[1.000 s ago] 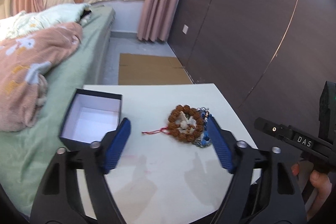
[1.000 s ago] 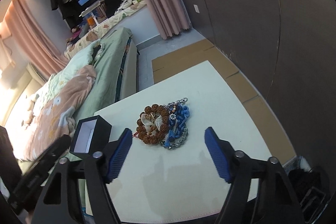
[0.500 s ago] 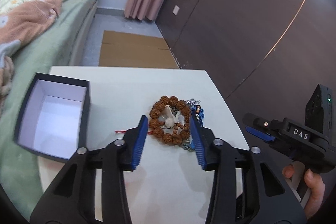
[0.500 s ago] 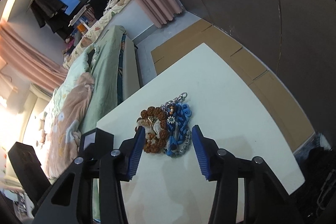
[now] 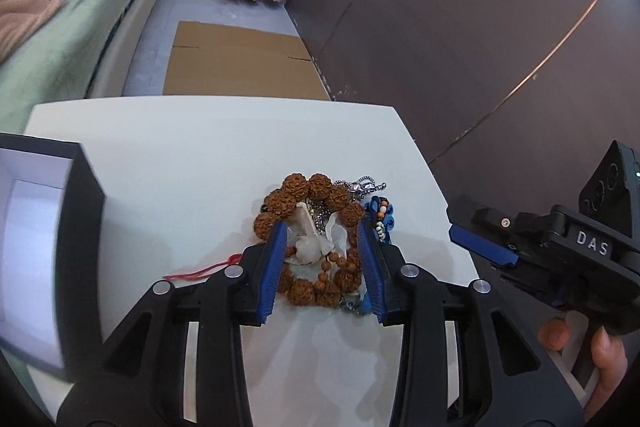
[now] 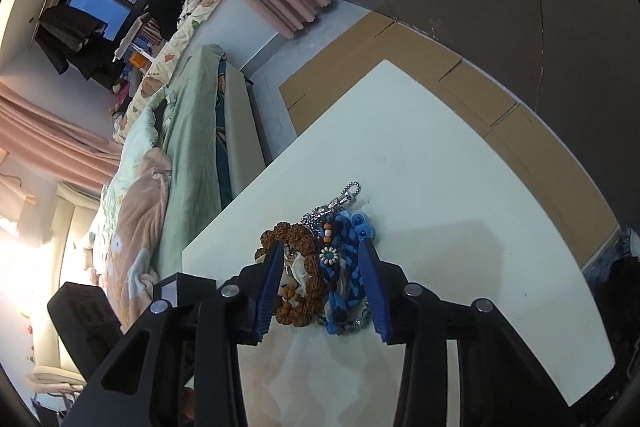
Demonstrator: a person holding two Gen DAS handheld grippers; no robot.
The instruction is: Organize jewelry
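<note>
Jewelry pile [image 5: 320, 243] sits mid-surface [image 5: 200, 155], straight ahead between both my tongs. Left tongs [image 5: 322, 267] half-open, straddling the brown bead bracelet [image 5: 316, 187], gripping nothing I can confirm. Right tongs [image 6: 324, 287] closing around the blue braided piece [image 6: 344, 267]. Only left view shows the open box [image 5: 40, 227], at left.

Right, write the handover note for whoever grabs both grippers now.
Left gripper: jaws part open, straddling the brown bead bracelet; grip not confirmed.
Right gripper: jaws closing around the blue braided piece; no firm grip visible.
The jewelry pile sits mid-table, tangled with a silver chain.
The open black box stands at the left edge.
Done: nothing visibly boxed. Left: separate the pieces, box them.
</note>
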